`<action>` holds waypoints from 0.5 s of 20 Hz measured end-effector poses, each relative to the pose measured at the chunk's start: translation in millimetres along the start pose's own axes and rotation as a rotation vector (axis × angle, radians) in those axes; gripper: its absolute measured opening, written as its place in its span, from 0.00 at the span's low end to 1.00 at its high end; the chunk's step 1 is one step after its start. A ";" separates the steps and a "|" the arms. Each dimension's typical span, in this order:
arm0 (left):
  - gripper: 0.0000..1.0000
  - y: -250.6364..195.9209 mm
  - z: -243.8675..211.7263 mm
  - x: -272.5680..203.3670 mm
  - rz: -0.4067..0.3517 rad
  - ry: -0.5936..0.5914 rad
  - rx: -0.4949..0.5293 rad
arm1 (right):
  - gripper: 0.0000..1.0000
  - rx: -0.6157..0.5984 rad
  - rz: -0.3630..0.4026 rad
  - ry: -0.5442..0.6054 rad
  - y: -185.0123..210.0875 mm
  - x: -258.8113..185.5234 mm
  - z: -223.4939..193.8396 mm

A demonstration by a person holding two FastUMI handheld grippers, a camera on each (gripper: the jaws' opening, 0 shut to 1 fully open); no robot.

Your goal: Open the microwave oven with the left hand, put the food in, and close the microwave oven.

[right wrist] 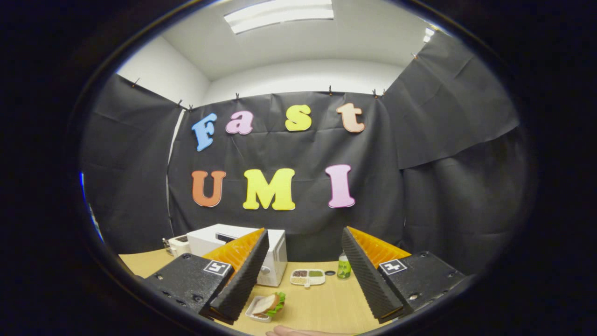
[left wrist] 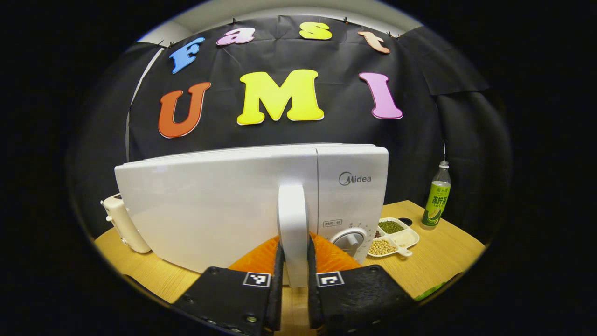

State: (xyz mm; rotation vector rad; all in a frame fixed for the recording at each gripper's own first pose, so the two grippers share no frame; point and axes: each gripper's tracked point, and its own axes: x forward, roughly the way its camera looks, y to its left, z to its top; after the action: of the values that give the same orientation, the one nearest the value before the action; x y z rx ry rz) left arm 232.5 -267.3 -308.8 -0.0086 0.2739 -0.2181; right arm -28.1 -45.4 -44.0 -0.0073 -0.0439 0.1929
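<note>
In the left gripper view, the left gripper (left wrist: 294, 280) is clamped on the upright door handle (left wrist: 293, 224) of the microwave (left wrist: 224, 205) on the desk (left wrist: 438, 256). In the right gripper view, the sandwich (right wrist: 268, 304) lies in its tray, and the right gripper (right wrist: 303, 284) hangs wide open, holding nothing.

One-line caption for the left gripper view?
Left gripper jaws clamp the handle of the microwave.

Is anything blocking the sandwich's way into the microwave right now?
Yes. The microwave door is shut; the left hand-held gripper clamps its handle. The sandwich sits on the table in front, untouched, with the right hand-held gripper open above.
</note>
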 end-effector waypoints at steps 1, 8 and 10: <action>0.10 -0.1 0.0 1.8 -0.005 0.002 -0.015 | 1.00 -0.004 -0.001 -0.002 -0.4 -2.2 0.7; 0.09 -2.5 -1.8 -7.3 -0.068 0.035 -0.061 | 0.91 -0.012 -0.016 -0.007 -5.6 -10.1 0.5; 0.09 -2.5 0.4 -12.4 -0.063 0.012 -0.056 | 1.00 -0.018 -0.011 -0.010 -6.0 -10.8 0.7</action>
State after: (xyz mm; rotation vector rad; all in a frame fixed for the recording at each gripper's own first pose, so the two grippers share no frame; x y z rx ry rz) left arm 220.4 -267.1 -305.0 -0.0710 0.2916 -0.2730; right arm -37.6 -53.3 -43.6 -0.0244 -0.0562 0.1820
